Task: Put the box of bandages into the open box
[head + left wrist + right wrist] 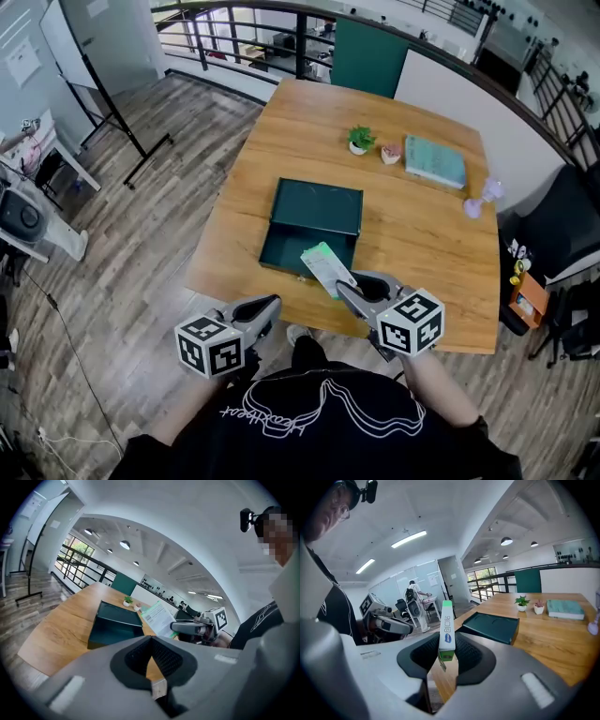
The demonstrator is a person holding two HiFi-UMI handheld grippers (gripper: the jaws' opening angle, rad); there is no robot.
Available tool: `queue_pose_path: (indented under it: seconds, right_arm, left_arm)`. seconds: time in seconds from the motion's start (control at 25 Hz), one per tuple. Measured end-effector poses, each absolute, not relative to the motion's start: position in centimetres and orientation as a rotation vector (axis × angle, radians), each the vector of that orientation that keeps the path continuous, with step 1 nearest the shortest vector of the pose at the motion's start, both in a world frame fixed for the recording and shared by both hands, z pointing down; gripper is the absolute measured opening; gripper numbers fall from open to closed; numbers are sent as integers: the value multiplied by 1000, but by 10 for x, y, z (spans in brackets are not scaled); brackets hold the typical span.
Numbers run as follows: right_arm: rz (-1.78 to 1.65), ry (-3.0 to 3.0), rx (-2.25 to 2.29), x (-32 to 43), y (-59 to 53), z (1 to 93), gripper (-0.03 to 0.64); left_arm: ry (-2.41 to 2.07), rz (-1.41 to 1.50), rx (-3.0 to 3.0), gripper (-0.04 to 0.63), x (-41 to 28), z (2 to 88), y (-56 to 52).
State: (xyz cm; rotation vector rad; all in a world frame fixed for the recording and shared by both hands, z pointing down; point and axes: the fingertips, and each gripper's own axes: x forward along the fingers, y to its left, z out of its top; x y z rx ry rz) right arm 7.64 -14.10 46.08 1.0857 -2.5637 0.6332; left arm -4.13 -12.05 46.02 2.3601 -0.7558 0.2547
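Right gripper (349, 289): jaws clamped on the box of bandages (327, 266), lower centre of the head view. It is held by one end, so the free length slants over the open box (292, 246) on the table (422, 234), probably ready for dropping in. Left gripper (255, 315): jaws together, nothing between them, idle at lower left. The carton's gripped end is hidden between the pads, and the carton covers part of the open box's near wall.

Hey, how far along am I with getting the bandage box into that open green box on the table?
Done: the flat white-and-green bandage box is off the table, clamped in the right gripper. In hand: it hangs near the front edge of the dark green open box, not yet inside. Left: move it over the opening and release. The left gripper is shut, holding nothing.
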Motion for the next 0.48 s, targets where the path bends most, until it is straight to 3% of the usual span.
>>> queue_pose_path:
  seconds: [0.48]
  right_arm:
    - [431, -2418, 939, 48, -215, 500, 124]
  left_arm:
    - [-912, 191, 2296, 0, -81, 457, -172]
